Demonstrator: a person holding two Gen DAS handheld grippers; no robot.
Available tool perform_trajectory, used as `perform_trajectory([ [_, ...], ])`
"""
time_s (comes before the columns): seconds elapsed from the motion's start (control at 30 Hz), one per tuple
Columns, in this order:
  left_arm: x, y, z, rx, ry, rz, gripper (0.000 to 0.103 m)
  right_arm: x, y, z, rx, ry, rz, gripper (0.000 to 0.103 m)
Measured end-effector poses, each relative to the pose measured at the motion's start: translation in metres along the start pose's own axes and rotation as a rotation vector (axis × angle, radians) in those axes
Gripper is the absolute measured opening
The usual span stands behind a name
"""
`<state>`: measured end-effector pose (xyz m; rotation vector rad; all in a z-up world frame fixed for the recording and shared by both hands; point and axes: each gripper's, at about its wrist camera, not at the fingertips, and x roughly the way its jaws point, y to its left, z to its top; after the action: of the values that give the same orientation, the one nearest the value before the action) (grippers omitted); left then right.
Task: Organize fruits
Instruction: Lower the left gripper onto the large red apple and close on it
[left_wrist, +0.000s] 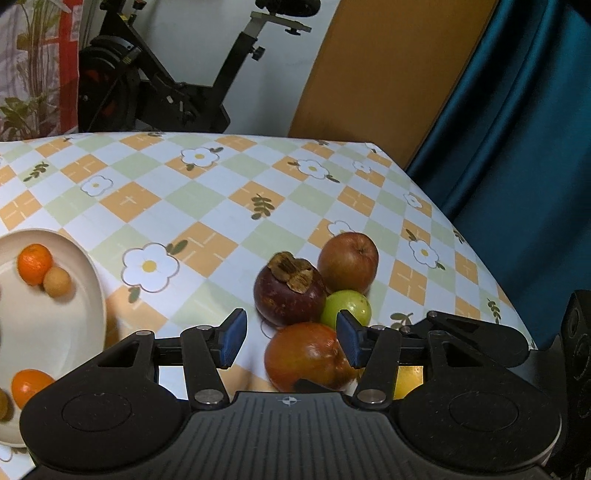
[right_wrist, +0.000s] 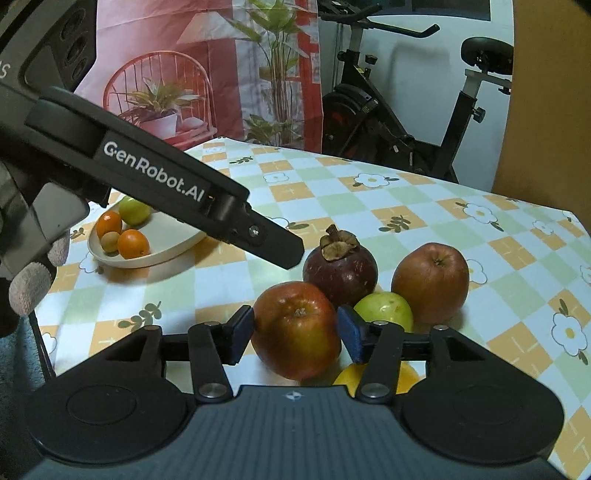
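Both grippers hang over the fruit cluster, picking up. Right gripper (right_wrist: 294, 334) jaws straddle the glossy red apple (right_wrist: 295, 328), apparently unclamped; left gripper (left_wrist: 291, 338) gapes empty. Next: squeeze, carry to the cream oval plate (right_wrist: 173, 251).

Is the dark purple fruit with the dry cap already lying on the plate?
No, the purple fruit sits on the tablecloth, apart from the plate.

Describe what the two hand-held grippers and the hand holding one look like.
Each hand-held gripper, left and right, has a black ribbed body, round black housings, silver pivot bolts and two black fingers with blue ribbed pads. White "GenRobot.AI" lettering marks the left one's side. A grey knitted glove covers the fingertips holding it.
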<state>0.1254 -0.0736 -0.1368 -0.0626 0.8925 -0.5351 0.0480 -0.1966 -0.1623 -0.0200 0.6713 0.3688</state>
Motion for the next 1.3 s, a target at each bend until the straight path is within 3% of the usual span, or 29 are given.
perform_trajectory([
  [0.27,0.005,0.002,-0.007,-0.012,0.017,-0.017,0.057,0.005,0.01,-0.001,-0.041,-0.002,-0.038,0.059],
  [0.73,0.015,0.016,-0.017,-0.058,0.036,-0.052,0.064,0.007,0.02,0.002,-0.06,-0.037,0.006,0.059],
  [1.3,0.012,0.023,-0.024,-0.102,0.003,-0.079,0.066,0.02,0.022,-0.001,-0.074,0.03,-0.022,0.062],
])
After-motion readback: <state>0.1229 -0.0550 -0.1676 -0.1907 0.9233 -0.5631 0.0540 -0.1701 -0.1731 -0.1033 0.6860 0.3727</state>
